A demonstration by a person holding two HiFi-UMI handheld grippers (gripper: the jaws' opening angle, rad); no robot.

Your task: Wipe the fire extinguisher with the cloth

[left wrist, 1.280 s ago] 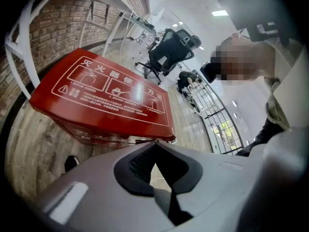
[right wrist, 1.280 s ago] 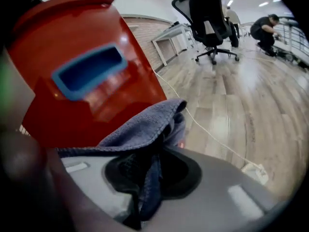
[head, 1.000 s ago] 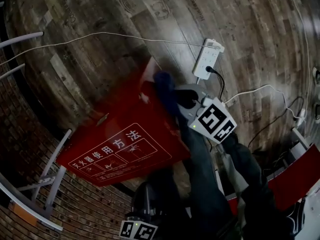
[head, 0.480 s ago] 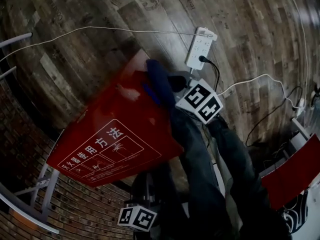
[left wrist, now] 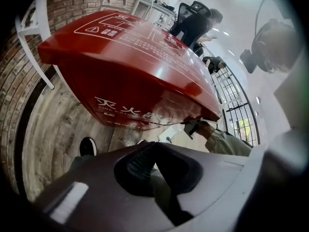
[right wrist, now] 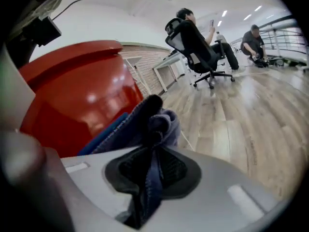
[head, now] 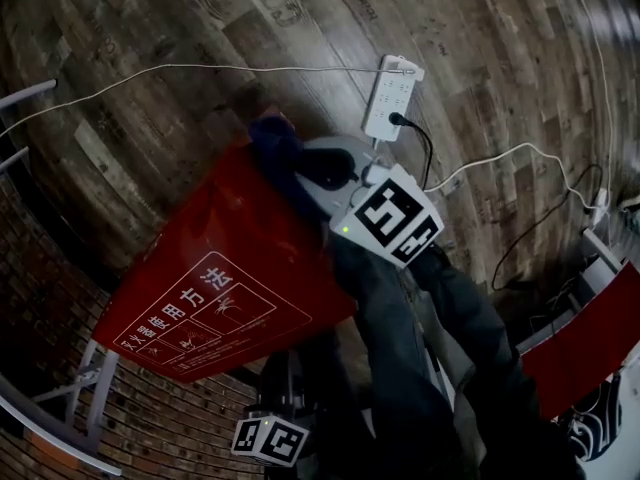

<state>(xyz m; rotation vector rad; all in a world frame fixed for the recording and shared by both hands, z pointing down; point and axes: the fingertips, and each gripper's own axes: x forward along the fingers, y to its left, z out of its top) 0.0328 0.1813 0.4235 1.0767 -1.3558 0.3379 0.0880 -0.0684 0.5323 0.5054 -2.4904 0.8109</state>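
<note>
Left tongs closed (right tongs clamped)

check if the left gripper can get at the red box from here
Probably yes. The left gripper, jaws shut and empty, faces the red box with only floor between them, and nothing seems to block it. The cloth, though, is in the right gripper.

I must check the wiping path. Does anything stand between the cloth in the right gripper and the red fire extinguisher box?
Nothing visible does. The cloth, pinched in the right gripper, lies at the upper edge of the red box, with no object between them.
</note>
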